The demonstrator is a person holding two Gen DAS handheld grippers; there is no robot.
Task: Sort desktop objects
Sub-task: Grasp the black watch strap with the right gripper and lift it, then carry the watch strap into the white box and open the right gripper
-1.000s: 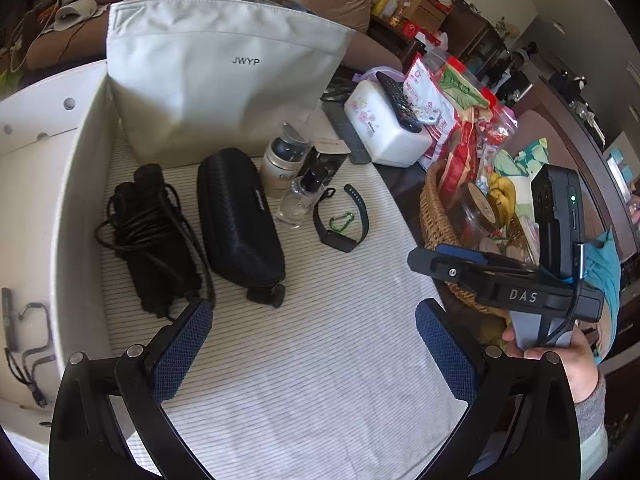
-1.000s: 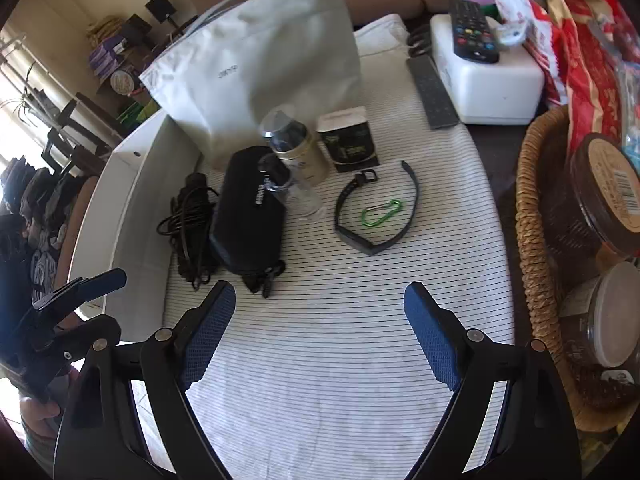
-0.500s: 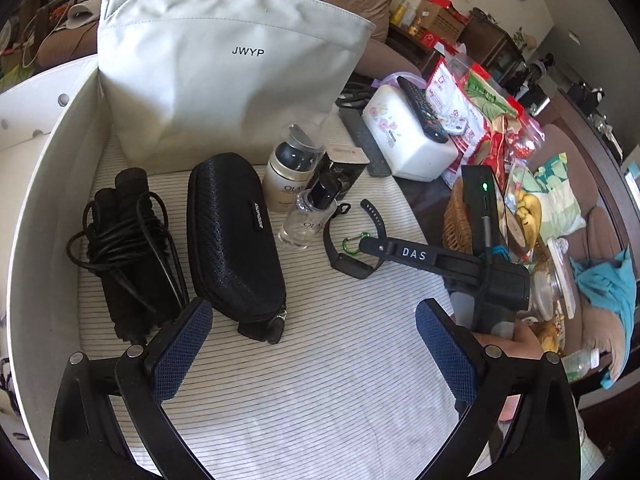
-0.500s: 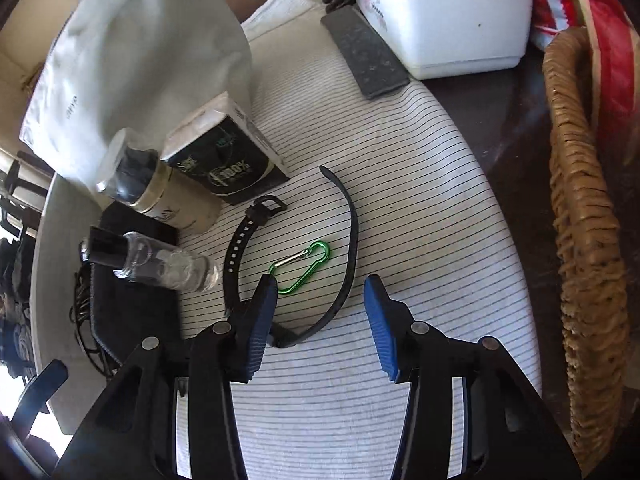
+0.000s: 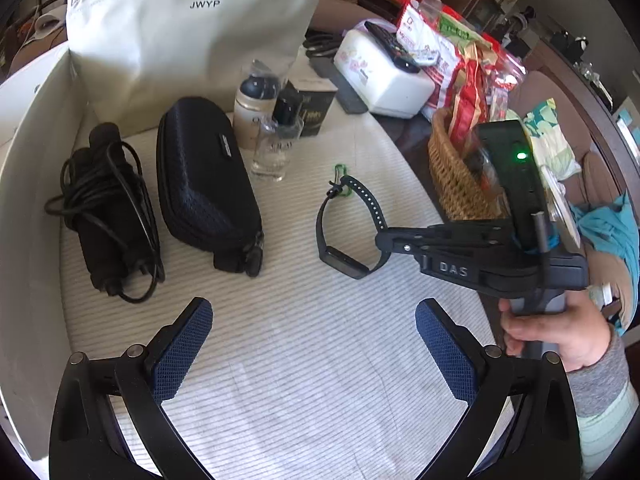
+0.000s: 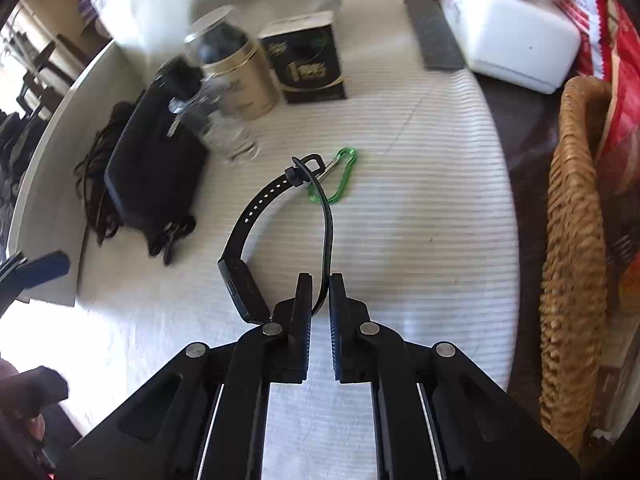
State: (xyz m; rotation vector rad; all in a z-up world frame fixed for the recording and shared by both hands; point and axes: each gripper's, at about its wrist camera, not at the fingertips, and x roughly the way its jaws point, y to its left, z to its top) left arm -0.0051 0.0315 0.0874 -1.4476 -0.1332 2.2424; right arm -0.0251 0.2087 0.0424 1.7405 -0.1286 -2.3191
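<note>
right gripper (image 6: 319,284) fingers clamped on smartwatch (image 6: 256,240) strap, left gripper (image 5: 314,340) fingers apart

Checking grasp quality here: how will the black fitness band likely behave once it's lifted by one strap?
The band likely droops: the right gripper pinches only a thin, curved strap. Its module probably swings low. The green carabiner may come along; attachment unclear.

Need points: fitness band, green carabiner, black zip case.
fitness band (image 6: 245,284), right wrist view, on the black tracker body.
green carabiner (image 6: 345,176), right wrist view, on its right-hand side bar.
black zip case (image 5: 204,176), left wrist view, on the middle of the textured lid.
</note>
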